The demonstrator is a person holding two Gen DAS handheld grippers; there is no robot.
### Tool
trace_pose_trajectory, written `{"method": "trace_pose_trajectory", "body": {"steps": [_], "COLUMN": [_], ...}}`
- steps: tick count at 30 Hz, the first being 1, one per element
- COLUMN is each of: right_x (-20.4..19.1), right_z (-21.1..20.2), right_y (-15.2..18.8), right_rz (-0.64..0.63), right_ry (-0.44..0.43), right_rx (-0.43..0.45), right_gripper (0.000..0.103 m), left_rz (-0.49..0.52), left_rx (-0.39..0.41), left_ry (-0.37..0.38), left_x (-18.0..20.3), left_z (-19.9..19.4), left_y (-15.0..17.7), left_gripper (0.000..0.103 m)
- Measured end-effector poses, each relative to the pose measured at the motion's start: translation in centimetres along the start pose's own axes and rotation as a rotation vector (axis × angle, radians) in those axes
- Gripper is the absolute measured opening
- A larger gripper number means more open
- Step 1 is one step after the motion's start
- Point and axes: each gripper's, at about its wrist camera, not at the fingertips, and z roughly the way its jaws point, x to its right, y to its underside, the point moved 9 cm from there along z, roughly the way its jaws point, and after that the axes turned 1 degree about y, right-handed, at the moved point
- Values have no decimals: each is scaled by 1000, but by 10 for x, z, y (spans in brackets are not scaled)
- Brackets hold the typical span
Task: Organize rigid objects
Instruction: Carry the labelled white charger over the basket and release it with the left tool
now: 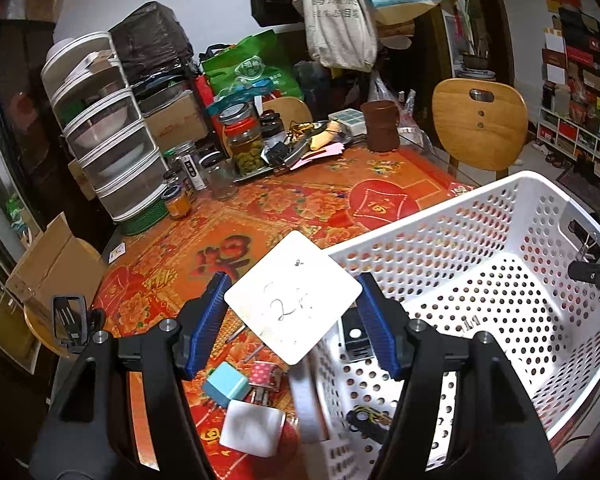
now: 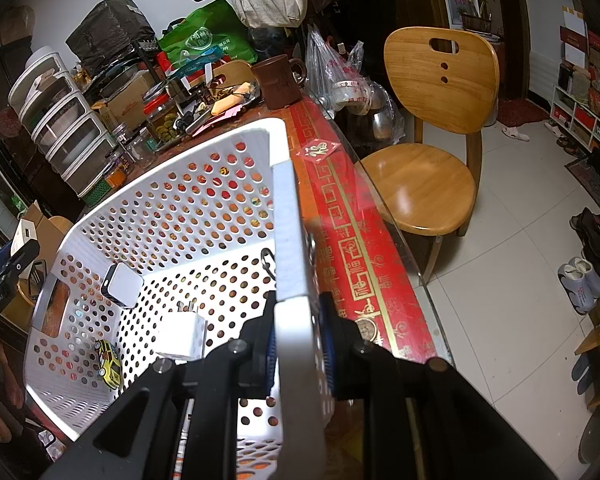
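Left wrist view: the left claw (image 1: 292,320) pinches a white square device (image 1: 294,298) over the near rim of the white perforated basket (image 1: 500,208). A toy car (image 2: 110,364), white charger (image 2: 182,336) and small white box (image 2: 124,284) already lie inside (three so far). Still on the surface: blue cube (image 1: 225,383), white block (image 1: 252,427), patterned plug (image 1: 265,376). The right claw (image 2: 300,344) is pressed shut on the basket's wall; its tips are hidden.

White perforated basket (image 1: 480,240), red-and-gold floral tablecloth (image 1: 260,208), white square block (image 1: 293,297), yellow toy car (image 2: 110,364), blue-padded tool (image 1: 294,320).
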Motion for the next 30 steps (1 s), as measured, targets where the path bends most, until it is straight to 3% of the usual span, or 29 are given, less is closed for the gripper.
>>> {"method": "trace_pose_trajectory", "body": {"steps": [14, 30], "right_x": [0, 0], "right_z": [0, 0], "right_y": [0, 0], "right_rz": [0, 0], "right_ry": [0, 0], "right_rx": [0, 1], "right_gripper": [18, 19], "left_rz": [57, 88], "left_rx": [-25, -75], "left_ry": [50, 114], "left_x": [45, 71], "left_z": [4, 15], "left_y": [3, 8], "left_gripper": [62, 62]}}
